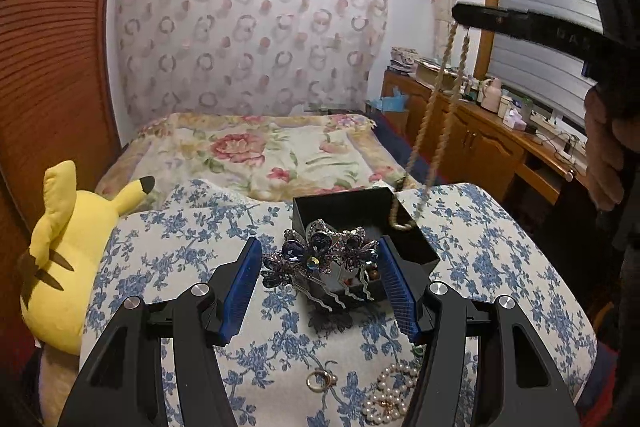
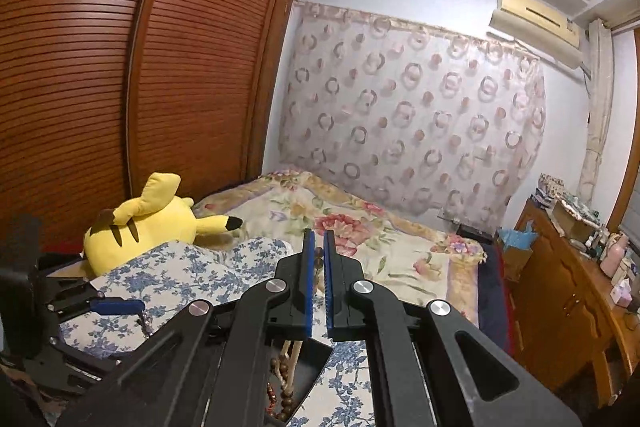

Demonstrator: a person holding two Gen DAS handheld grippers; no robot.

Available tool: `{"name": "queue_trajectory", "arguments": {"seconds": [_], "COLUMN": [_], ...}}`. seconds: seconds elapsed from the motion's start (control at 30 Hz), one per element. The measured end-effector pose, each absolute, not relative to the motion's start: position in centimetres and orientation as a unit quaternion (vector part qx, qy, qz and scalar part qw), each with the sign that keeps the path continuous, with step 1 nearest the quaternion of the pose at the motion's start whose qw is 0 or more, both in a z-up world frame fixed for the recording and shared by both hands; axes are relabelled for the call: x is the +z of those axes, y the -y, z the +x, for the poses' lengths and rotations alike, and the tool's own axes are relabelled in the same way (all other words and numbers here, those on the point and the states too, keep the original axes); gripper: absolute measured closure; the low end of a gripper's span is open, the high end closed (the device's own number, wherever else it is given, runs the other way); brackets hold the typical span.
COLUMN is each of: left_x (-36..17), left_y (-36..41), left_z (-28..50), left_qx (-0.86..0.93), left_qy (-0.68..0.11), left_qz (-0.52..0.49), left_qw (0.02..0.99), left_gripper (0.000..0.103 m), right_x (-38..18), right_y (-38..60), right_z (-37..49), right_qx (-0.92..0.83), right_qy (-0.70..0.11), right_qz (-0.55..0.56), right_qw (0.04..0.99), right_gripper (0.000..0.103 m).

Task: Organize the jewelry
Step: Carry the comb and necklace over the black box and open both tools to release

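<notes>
Left tongs (image 1: 320,283) stand half open around a jeweled hair comb (image 1: 320,259), whose right end touches the right pad; whether it is gripped I cannot tell. Right tongs (image 2: 319,283) are closed on a bead necklace (image 1: 432,115), dangling into the black box (image 1: 420,251). On the blue floral cushion (image 1: 500,247) lie 1 ring (image 1: 320,381) and a pearl bracelet (image 1: 390,397).
</notes>
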State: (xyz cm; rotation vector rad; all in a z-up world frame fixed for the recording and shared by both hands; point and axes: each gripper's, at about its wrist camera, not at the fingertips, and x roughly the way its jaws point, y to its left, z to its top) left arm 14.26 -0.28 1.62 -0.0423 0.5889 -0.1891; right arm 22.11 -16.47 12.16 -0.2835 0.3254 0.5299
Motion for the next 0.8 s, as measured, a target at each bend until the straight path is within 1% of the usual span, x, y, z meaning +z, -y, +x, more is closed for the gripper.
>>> {"name": "queue_trajectory", "arguments": {"seconds": [0.7,0.73,0.77,0.8], "left_x": [1.3,1.2,1.2,1.1], "left_y": [2.3,2.4,2.6,2.8], "left_z": [20.8,20.9,21.2,21.5], "left_qx": [-0.098,-0.098,-0.098,-0.099], "left_qy": [-0.304,-0.305,-0.306,-0.308], "left_qz": [-0.008,-0.008,-0.007,-0.006], "left_qw": [0.948,0.947,0.947,0.946], "left_gripper": [0.046,0.046,0.046,0.046], "right_x": [2.2,1.9,1.5,1.4], "right_y": [17.3,17.4,17.6,17.9], "right_z": [26.9,26.9,27.0,27.1], "right_qx": [0.294,0.295,0.295,0.294], "right_qy": [-0.261,-0.262,-0.263,-0.263], "right_qz": [-0.095,-0.091,-0.086,-0.082], "right_qw": [0.914,0.914,0.915,0.915], "right_gripper": [0.097,0.094,0.087,0.072]}}
